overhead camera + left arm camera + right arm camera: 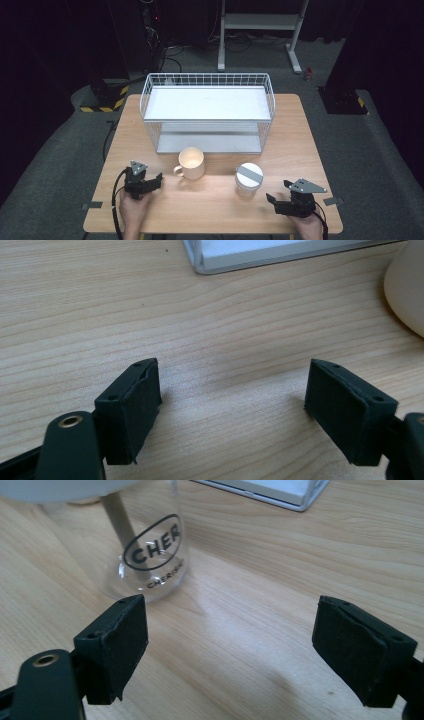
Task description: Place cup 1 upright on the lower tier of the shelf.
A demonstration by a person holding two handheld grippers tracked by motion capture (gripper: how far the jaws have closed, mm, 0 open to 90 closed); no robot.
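Observation:
A cream mug (192, 163) stands on the wooden table (210, 200) in front of a white wire rack (207, 112). Its curved side (407, 290) edges into the left gripper view at the right. A clear glass jar (248, 180) with a white lid and grey strip stands right of the mug; its printed wall (150, 555) appears ahead and left of the right jaws. My left gripper (159, 177) rests low at the table's left, open, with bare wood between its jaws (232, 405). My right gripper (274, 196) sits near the front right, open and empty (230, 645), just right of the jar.
The wire rack has two white shelves and fills the table's back half; its lower shelf edge (280, 255) lies ahead of the left gripper. Tape marks (91, 205) sit near the front corners. A metal stand (260, 30) is on the floor beyond.

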